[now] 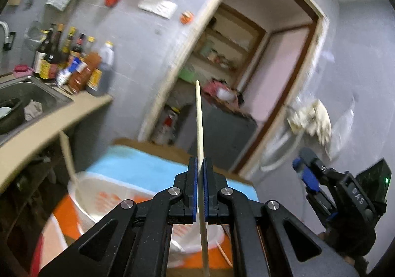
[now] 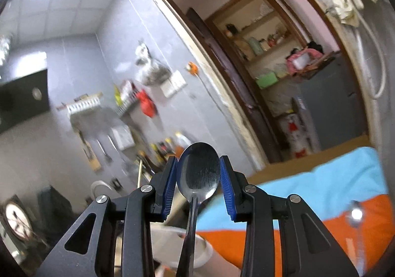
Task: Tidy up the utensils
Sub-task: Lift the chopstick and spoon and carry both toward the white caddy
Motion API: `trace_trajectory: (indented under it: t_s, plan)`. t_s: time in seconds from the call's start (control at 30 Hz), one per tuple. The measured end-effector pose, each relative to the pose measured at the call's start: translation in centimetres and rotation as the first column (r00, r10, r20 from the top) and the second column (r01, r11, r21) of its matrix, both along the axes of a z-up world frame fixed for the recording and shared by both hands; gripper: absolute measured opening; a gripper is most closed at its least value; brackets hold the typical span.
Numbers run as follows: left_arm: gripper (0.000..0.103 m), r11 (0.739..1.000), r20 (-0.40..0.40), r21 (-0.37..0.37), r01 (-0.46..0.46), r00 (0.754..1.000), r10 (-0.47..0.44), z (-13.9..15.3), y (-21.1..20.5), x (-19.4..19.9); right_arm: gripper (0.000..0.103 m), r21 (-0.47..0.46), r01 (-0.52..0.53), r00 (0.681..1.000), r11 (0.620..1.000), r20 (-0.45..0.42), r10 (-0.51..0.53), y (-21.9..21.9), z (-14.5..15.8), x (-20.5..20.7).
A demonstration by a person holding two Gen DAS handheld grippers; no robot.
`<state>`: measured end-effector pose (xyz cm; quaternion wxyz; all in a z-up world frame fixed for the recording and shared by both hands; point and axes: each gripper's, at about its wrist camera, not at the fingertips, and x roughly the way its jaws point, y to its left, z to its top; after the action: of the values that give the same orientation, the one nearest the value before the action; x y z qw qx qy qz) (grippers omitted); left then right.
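My left gripper (image 1: 200, 164) is shut on a pale wooden chopstick (image 1: 198, 114), which stands nearly upright between the blue pads and runs from above the fingertips down past the picture's lower edge. Below it sits a white container (image 1: 81, 199) with orange marks, and another chopstick (image 1: 69, 156) leans in it. My right gripper (image 2: 198, 162) is shut on a metal spoon (image 2: 198, 173): its bowl is between the pads and faces the camera, and the handle hangs down. In the left wrist view the right gripper (image 1: 305, 171) is held up at the right.
A table under a blue and orange cloth (image 2: 321, 185) bears a second spoon (image 2: 356, 215) at the right. The white container (image 2: 172, 235) lies below the right gripper. A sink (image 1: 29, 94) and several bottles (image 1: 74, 62) are on the counter at left. A doorway (image 1: 246, 67) is ahead.
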<state>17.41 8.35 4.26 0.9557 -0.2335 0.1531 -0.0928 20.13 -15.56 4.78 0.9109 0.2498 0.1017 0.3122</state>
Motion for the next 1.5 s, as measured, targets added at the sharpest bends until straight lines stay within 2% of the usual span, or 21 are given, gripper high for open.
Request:
trace_trajectory:
  t_s: [0.23,0.4,0.63,0.87,1.27,1.37,1.5]
  plan:
    - [0.002,0.990,0.077,-0.095,-0.102,0.991,0.110,-0.4,8.0,2.1,0.032,0.109,-0.016,0.999,0.994,0.036,0.012,4.0,0.3,2.6]
    - [0.002,0.988,0.118,-0.064,-0.143,0.982,0.150,-1.2,10.1,2.4,0.032,0.087,-0.023,0.998,0.996,0.063,0.018,6.0,-0.6,3.2]
    - [0.002,0.979,0.218,0.079,-0.189,0.961,0.168,-1.9,7.2,1.1,0.032,0.036,-0.041,0.997,0.999,0.067,0.038,7.3,-3.5,3.2]
    - [0.002,0.948,0.311,0.225,-0.224,0.939,0.148,-2.8,4.5,0.5,0.032,-0.001,-0.039,0.996,0.999,0.079,0.039,8.0,-4.4,2.8]
    - [0.002,0.902,0.383,0.343,-0.261,0.916,0.119,-3.3,2.0,0.0,0.032,0.003,-0.003,0.996,1.000,0.089,0.002,7.4,-5.1,3.4]
    - [0.002,0.887,0.386,0.378,-0.267,0.916,0.111,-3.8,1.4,0.0,0.032,0.007,-0.008,0.995,1.000,0.098,0.008,7.4,-5.1,3.5]
    - [0.002,0.882,0.373,0.384,-0.274,0.920,0.123,-4.6,1.7,0.3,0.032,-0.001,-0.010,0.994,1.000,0.105,0.010,7.4,-5.2,3.4]
